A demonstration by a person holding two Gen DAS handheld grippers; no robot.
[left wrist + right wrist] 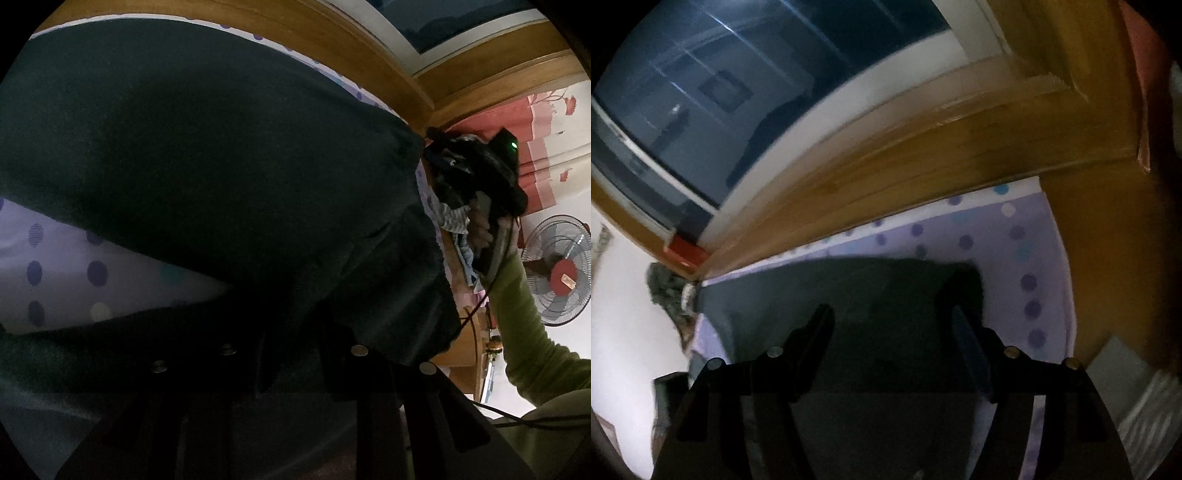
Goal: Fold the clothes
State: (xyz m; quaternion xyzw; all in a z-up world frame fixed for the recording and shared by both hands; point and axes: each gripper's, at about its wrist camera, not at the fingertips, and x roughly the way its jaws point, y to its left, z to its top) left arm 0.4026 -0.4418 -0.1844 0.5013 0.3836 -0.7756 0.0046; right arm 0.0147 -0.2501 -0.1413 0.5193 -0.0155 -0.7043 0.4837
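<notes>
The left tongs point(295, 373) pinch the dark garment point(207, 147); the right tongs point(892, 332), at 3 o'clock, gape wide, holding nothing. The cloth could slip onto the dotted bedsheet point(66, 273) and bunch up.

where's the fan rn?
Left wrist view, far right: the fan stands against the white wall, below the red curtain, beside the green sleeve.

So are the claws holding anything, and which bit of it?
The left claw looks shut on a folded edge of the dark garment. The right claw is open over it, holding nothing.
</notes>
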